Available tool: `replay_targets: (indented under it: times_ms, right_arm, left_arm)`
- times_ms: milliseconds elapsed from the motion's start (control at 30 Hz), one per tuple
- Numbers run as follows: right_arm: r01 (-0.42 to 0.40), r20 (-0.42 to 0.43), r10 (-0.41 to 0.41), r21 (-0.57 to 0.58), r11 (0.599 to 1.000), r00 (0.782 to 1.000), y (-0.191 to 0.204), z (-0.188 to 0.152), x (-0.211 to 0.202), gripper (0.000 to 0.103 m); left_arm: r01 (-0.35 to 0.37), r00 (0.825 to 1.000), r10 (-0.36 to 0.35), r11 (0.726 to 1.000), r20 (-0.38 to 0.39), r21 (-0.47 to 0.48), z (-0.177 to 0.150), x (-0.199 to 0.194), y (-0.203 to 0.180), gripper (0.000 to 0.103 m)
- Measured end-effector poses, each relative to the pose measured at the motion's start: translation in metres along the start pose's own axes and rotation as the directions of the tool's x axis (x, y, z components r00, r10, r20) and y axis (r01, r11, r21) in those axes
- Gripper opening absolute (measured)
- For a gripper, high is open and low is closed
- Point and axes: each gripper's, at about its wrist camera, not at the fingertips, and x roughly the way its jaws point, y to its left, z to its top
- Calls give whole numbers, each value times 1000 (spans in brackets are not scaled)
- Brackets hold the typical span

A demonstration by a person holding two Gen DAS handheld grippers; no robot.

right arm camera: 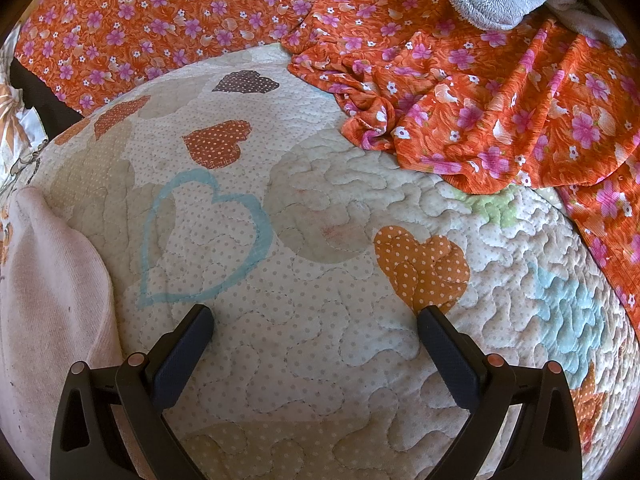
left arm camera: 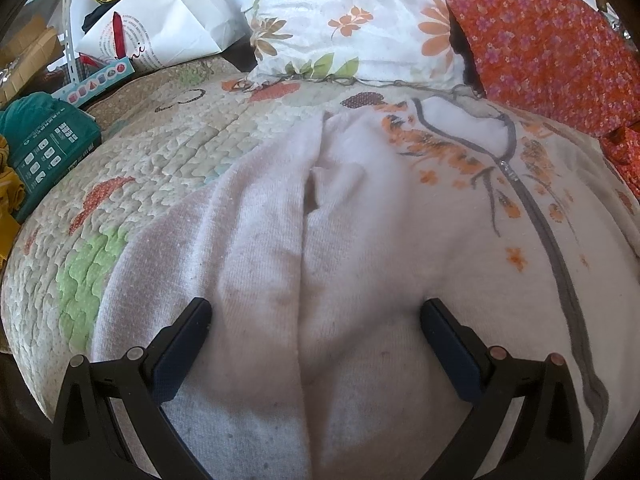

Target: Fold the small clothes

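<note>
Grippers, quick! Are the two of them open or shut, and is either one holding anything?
Left gripper: open, holding nothing, over the white garment.
Right gripper: open, holding nothing, over the quilt.

Daylit quilted heart bedspread, floral pillow, orange flowered fabric

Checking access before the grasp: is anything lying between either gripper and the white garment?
Nothing visible. The left gripper is open directly over the garment. The right gripper is open over bare quilt, with the garment's edge beside its left finger.
</note>
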Motion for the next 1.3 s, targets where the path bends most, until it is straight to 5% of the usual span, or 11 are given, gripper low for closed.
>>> replay_targets:
  times_ms: [167,267,433,500,667,767,833,900,1000,1167,1300]
  right_arm:
    - [0,0,0,0,1000,1000,0,0,0,103]
    - [-6,-20,7,10,1000,1000,-1,1,1,103]
    - [-35,-134,32,-19,999,990,-2,15,7,103]
    - [-29,-171,30,10,1000,985,-8,22,4,83]
    - [-102,-15,105,152,983,994,-24,29,-61,76]
    - [-190,18,189,114,975,982,-16,22,-93,78]
    - [-236,22,235,94,967,972,-12,16,-106,79]
    - [-262,23,261,79,962,965,-7,11,-115,79]
    - [-271,31,270,63,960,962,-4,1,-122,79]
    - [-326,62,323,47,944,944,-2,-2,-134,79]
    - [-292,62,290,34,956,955,1,-5,-129,79]
  left_arm:
    - [59,993,-55,997,-106,42,12,-10,6,102]
    - [121,991,-123,992,-45,-35,28,-44,30,102]
    - [49,999,-50,998,-20,-50,55,-67,78,102]
    - [27,999,-29,998,-44,-51,54,-63,90,102]
    - [174,977,-179,984,-115,-48,37,-56,86,98]
    - [214,965,-211,977,-155,6,22,-48,63,78]
    - [196,958,-178,979,-224,60,15,-31,49,28]
    - [153,966,-129,984,-224,94,15,-26,47,20]
    - [189,961,-186,982,-203,-5,29,-32,69,5]
    - [-45,985,8,976,-173,-211,66,-25,151,5]
    - [-52,988,4,951,-153,-306,77,-30,182,24]
